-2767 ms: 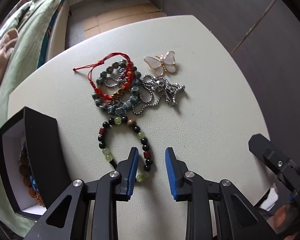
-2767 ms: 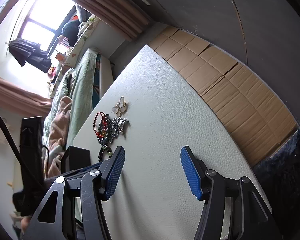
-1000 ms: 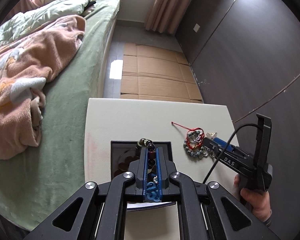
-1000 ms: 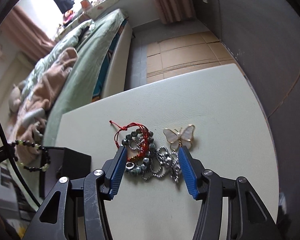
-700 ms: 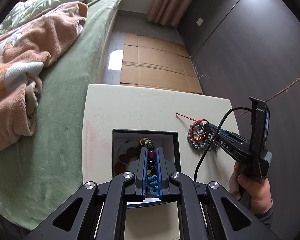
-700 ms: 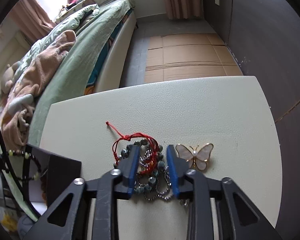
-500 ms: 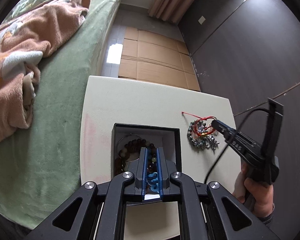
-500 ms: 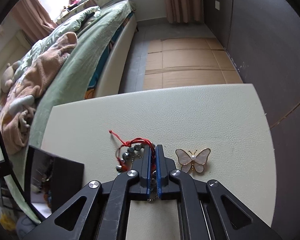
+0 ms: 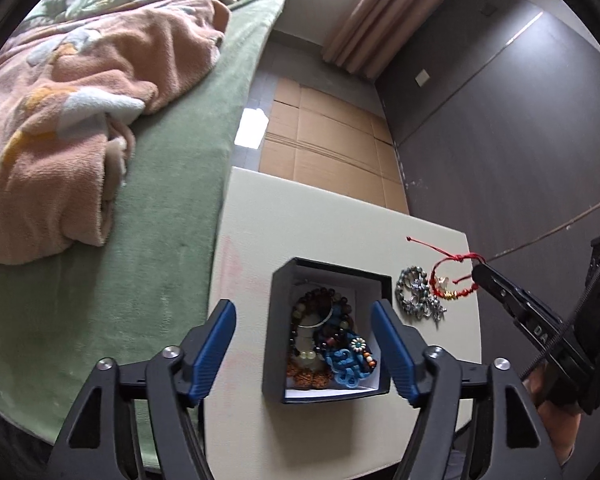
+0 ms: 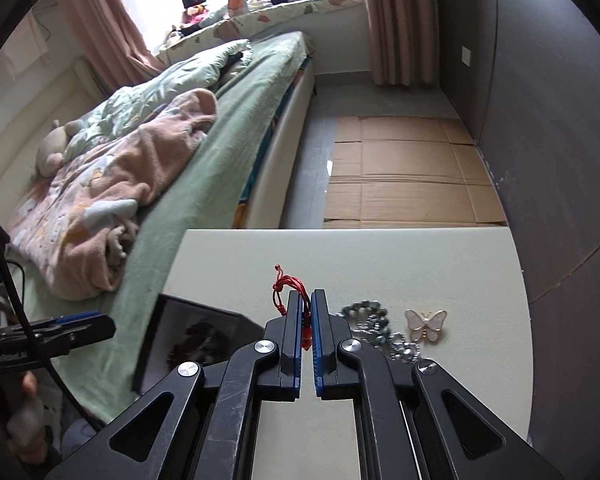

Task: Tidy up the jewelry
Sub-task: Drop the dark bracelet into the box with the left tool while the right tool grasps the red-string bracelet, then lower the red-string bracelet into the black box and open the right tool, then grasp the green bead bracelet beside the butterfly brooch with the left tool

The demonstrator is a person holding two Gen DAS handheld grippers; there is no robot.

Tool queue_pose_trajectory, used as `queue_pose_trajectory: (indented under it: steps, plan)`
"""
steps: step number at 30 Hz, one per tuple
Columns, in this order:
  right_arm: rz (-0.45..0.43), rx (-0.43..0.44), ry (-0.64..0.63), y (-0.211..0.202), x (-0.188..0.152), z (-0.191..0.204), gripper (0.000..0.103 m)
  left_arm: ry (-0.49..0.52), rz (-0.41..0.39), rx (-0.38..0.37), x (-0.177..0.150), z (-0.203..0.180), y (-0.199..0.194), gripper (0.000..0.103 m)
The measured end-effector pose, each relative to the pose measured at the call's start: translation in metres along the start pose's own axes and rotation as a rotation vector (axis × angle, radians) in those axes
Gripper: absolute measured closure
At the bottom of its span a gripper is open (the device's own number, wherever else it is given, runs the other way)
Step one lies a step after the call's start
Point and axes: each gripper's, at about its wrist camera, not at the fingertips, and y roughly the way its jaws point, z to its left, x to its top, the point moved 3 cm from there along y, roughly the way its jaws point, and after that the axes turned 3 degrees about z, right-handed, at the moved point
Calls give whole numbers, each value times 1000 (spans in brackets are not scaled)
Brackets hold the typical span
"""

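Observation:
A black jewelry box [image 9: 275, 340] with a white lining stands on the pale table [image 9: 300, 232] and holds several bead bracelets and a blue knot piece [image 9: 346, 364]. My left gripper [image 9: 304, 344] is open and empty, above the box. My right gripper [image 10: 306, 300] is shut on a red string bracelet [image 10: 286, 288] and holds it above the table; the bracelet also shows in the left wrist view [image 9: 454, 280]. A grey bead bracelet with a silver chain [image 10: 374, 328] and a butterfly brooch [image 10: 426, 326] lie on the table.
A bed with a green sheet [image 9: 160, 240] and a pink blanket [image 9: 60, 120] runs along the table's left edge. Cardboard [image 10: 404, 172] covers the floor beyond the table. A dark wall [image 10: 560, 120] stands to the right.
My left gripper opened and dropped the black and green bead bracelet into the box. My right gripper closed on the red string bracelet and lifted it off the pile.

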Motion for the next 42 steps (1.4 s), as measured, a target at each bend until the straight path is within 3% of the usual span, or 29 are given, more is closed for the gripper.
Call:
queue_pose_trajectory:
  steps: [7,10,12,14,15,16,21,24,33,39,42]
  plan:
    - [31,80,-45,-5,1,46,97,-71,-70,24,-2,30,-19,30]
    - [67,157,-57,-1,-3,66,97,-93,-104,-11,-6,39,-29,30]
    - [85,181,-64,6,-5,78,92,-99,-123,-18,-9,40,-35,30]
    - [102,164,-74,10,-7,85,60,-75,-148,16,-11,38,-41,30]
    - [101,163,-66,10,-8,84,38,-59,-163,49,-11,38,-43,30]
    - [91,173,-52,8,-9,83,30,-42,-180,76,-12,37,-46,30]
    - [101,178,-31,-4,-11,77,28,-43,-198,49,-18,35,-52,30]
    - [82,173,-17,-18,-12,68,7,-20,-197,53,-19,29,-52,30]
    - [32,147,99,-48,-25,9,1,40,-188,36,-22,-8,-43,30]
    - [36,89,146,-54,-27,-35,1,120,-165,41,-22,-47,-29,30]
    - [56,113,162,-52,-24,-50,1,141,-146,27,-20,-66,-22,30]
